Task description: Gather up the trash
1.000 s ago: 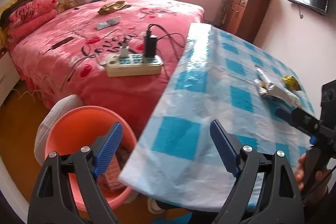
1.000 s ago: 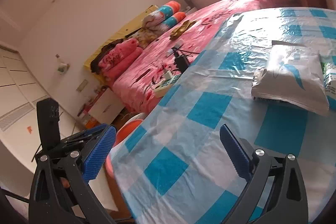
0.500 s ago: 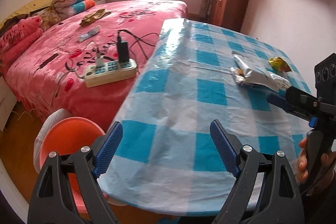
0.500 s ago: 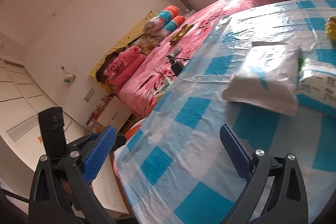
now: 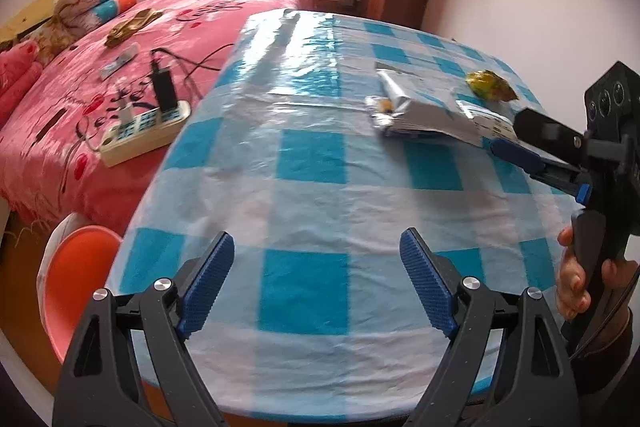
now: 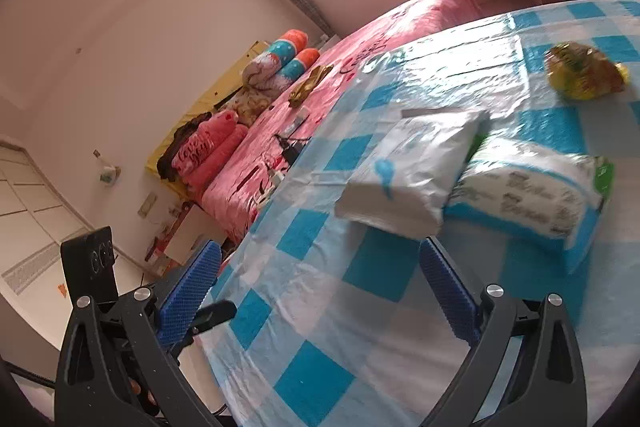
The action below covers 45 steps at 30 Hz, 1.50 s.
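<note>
Both tongs stand wide open and hold nothing: the left gripper (image 5: 316,283) hangs over the near edge of the blue-and-white checked plastic tablecloth (image 5: 312,187), while the right gripper (image 6: 320,291) points low across it at the crumpled silver-white plastic pouch (image 6: 412,171), probably lined up to slide its fingers around that flat piece. The pouch leans on a white-and-green soft tissue pack (image 6: 536,195), which may get in the way of a clean pinch. A yellow crinkled snack wrapper (image 6: 584,75) lies farther back, apart. The round orange plastic basin (image 5: 76,283), likely the bin, sits on the floor beside the pink bed (image 5: 80,99).
</note>
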{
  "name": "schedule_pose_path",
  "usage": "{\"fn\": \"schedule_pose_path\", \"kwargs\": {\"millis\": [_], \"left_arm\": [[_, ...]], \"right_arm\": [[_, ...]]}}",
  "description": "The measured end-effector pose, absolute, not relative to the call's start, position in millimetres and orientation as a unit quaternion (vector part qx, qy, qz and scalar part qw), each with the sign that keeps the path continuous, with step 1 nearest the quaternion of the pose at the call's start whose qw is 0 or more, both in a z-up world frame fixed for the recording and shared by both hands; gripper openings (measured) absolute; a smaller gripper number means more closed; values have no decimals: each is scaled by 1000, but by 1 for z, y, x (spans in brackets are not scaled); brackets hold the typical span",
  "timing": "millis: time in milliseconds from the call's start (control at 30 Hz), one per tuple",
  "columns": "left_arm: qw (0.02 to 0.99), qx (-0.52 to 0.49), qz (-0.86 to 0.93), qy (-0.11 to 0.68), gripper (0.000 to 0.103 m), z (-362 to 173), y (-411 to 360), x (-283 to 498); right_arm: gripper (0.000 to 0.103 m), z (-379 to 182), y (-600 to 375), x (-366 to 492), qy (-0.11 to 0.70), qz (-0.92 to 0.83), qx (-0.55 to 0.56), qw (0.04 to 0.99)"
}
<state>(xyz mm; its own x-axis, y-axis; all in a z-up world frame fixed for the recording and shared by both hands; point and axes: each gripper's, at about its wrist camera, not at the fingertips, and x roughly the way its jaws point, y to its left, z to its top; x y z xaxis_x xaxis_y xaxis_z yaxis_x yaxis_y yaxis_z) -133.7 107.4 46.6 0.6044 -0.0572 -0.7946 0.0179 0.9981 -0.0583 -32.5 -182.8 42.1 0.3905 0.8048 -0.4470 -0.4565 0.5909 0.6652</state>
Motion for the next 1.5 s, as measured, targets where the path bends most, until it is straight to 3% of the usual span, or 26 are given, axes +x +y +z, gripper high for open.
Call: {"fn": "schedule_pose_path", "kwargs": {"millis": [500, 833, 1367, 1433, 1500], "left_arm": [[900, 15, -62, 432, 86, 68, 49, -100], [891, 10, -127, 435, 86, 100, -10, -12], [837, -99, -169, 511, 85, 45, -113, 147], [834, -98, -165, 518, 82, 36, -118, 155], [835, -88, -155, 521, 62, 28, -122, 160]], "right_arm": [[98, 49, -252, -22, 364, 322, 251, 837], [98, 51, -298, -22, 330, 237, 253, 878], [98, 41, -345, -20, 303, 170, 272, 897], [98, 39, -349, -18, 304, 167, 277, 896], [98, 35, -351, -15, 308, 164, 279, 894]]}}
